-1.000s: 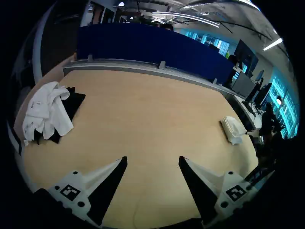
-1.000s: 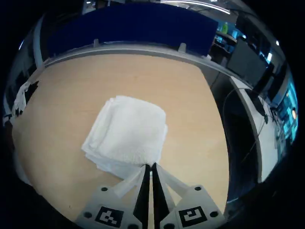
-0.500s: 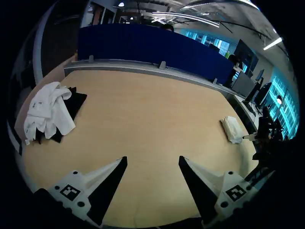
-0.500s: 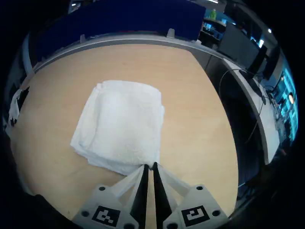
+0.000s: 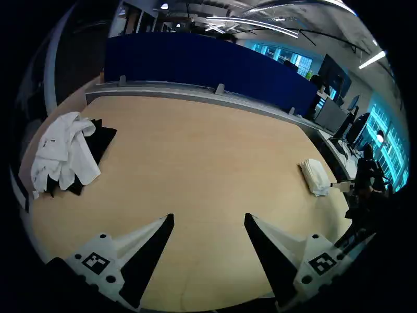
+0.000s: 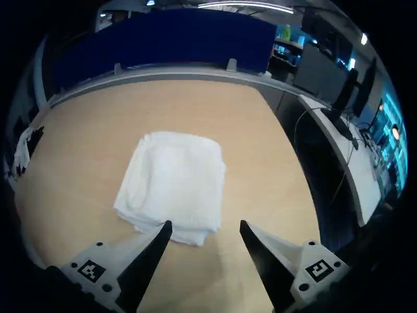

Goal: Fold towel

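Note:
A white towel (image 6: 174, 183), folded into a thick square, lies flat on the light wooden table (image 6: 156, 109). My right gripper (image 6: 205, 229) stands open just in front of its near edge, with nothing between the fingers. In the left gripper view the same folded towel (image 5: 315, 176) sits small at the table's far right edge, with the right gripper and the hand holding it dark beside it. My left gripper (image 5: 208, 221) is open over bare table, far from the towel.
A pile of white and black clothes (image 5: 68, 151) lies at the table's left end. A blue partition (image 5: 208, 62) and a grey rail (image 5: 198, 95) run along the far edge. Desks with monitors (image 6: 333, 88) stand beyond the right edge.
My right gripper has opened and let go of the towel's near edge, then drawn back a little. The towel now lies still. The left gripper has stayed in place.

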### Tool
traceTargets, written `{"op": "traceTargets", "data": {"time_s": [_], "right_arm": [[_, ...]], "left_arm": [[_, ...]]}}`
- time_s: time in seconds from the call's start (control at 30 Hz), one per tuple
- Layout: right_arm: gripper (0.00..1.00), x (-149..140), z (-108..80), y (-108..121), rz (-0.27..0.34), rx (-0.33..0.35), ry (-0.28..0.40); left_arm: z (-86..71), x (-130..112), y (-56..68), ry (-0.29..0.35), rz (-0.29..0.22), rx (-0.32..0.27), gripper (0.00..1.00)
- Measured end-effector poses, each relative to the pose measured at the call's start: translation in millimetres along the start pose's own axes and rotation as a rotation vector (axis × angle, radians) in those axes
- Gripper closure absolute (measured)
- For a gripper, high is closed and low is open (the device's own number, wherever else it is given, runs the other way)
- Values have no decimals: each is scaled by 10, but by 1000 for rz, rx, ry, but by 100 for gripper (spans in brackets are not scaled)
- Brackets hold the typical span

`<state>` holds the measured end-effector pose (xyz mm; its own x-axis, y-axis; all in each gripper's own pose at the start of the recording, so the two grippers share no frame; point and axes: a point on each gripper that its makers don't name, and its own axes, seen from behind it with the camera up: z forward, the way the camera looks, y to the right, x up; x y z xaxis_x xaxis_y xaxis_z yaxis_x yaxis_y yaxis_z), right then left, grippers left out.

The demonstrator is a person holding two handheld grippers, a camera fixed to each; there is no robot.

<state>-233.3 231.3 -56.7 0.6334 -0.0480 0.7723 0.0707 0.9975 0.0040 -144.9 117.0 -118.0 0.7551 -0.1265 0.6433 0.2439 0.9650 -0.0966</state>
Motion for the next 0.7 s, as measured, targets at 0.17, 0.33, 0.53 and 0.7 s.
{"op": "traceTargets", "data": {"time_s": [0.17, 0.33, 0.53, 0.7], "right_arm": [[0, 159, 77, -161, 9, 21, 30], [0, 210, 196, -325, 12, 44, 34], [0, 95, 366, -490, -7, 63, -6], [0, -4, 470, -549, -46, 69, -36]], "left_arm": [[-12, 0, -14, 3, 0, 2, 0], [-37, -4, -49, 6, -7, 11, 0], [-67, -25, -91, 8, -13, 24, 0], [-97, -38, -119, 10, -15, 32, 0]]}}
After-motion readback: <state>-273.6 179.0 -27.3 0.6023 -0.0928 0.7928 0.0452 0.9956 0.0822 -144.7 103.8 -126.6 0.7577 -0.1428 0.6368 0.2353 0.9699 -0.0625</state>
